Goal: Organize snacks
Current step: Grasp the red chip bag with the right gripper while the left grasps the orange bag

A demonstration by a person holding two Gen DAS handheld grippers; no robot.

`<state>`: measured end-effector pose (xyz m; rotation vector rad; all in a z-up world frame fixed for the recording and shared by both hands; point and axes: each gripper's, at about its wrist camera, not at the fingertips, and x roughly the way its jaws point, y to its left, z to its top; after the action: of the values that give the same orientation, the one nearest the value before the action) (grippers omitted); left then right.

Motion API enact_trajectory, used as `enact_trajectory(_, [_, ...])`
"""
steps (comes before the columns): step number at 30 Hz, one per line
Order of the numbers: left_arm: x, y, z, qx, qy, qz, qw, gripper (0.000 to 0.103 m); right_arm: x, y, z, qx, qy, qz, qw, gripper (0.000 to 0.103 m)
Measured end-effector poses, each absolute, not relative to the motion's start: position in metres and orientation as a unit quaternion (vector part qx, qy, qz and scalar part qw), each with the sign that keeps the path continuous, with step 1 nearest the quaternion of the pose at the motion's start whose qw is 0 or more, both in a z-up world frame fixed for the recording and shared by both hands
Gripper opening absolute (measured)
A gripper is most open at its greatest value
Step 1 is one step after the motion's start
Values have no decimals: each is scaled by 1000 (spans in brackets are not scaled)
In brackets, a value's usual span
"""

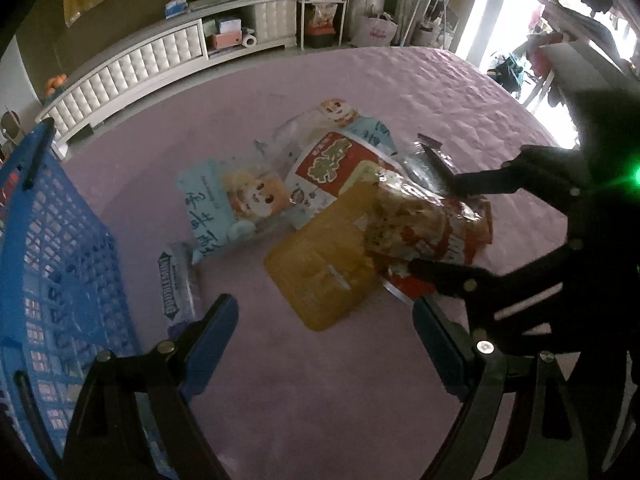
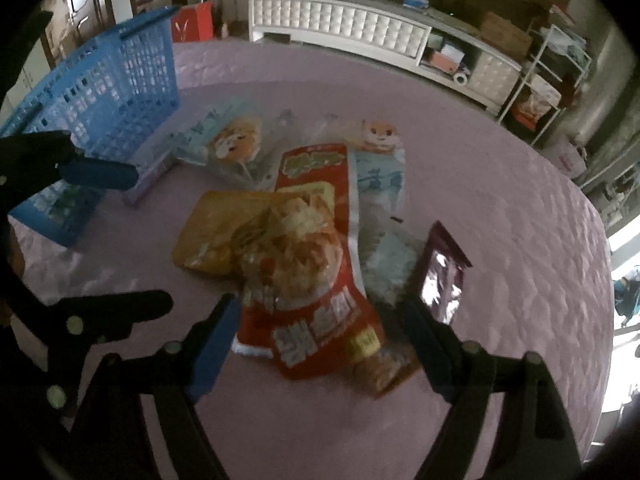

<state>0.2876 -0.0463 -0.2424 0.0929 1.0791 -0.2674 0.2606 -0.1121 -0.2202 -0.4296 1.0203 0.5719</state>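
Red snack bag [image 2: 316,320] lies between right gripper [image 2: 320,344] fingers, untouched.

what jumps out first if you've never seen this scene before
A heap of snack packets in the middle of the pink bedspread draws the eye, with a red packet lying on top beside a yellow packet. A blue basket stands at the heap's left. Both tools, left and right, hang open above the snacks.
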Motion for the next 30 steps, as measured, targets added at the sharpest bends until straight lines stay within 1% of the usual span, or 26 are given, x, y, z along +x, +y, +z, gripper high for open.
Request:
enact_trajectory(1, [289,-46,-243,45,512,-126,848,88,262,-112,-222,-200,480,269,811,74])
enact_trajectory(3, [291,-44,-242,46,512,-128,848,88,268,-114,-224,-194,486,272,808,70])
enact_trajectory(4, [291,-44,-242,47,510,-128,849,88,267,-115,-221,-192,481,273,810,63])
enact_trajectory(7, [292,-45,-240,51,508,-129,850,88,265,-118,-216,-187,477,273,814,50])
enact_trajectory(8, [292,-45,-240,52,507,-129,850,88,266,-119,-216,-184,479,270,815,48])
enact_trajectory(11, [290,-46,-237,54,504,-130,852,88,265,-127,-211,-166,482,263,819,37])
enact_trajectory(12, [291,-47,-236,55,503,-130,853,88,264,-132,-207,-157,481,260,822,31])
enact_trajectory(13, [291,-47,-235,55,503,-130,853,88,264,-134,-204,-151,481,257,825,29])
enact_trajectory(21, [303,-52,-236,46,507,-131,851,88,257,-160,-186,-98,475,235,842,26])
enact_trajectory(26, [309,-58,-244,54,509,-138,848,88,251,-161,-189,-61,482,238,841,26])
enact_trajectory(30, [317,-66,-258,60,523,-140,838,88,255,-160,-196,-54,488,235,839,26])
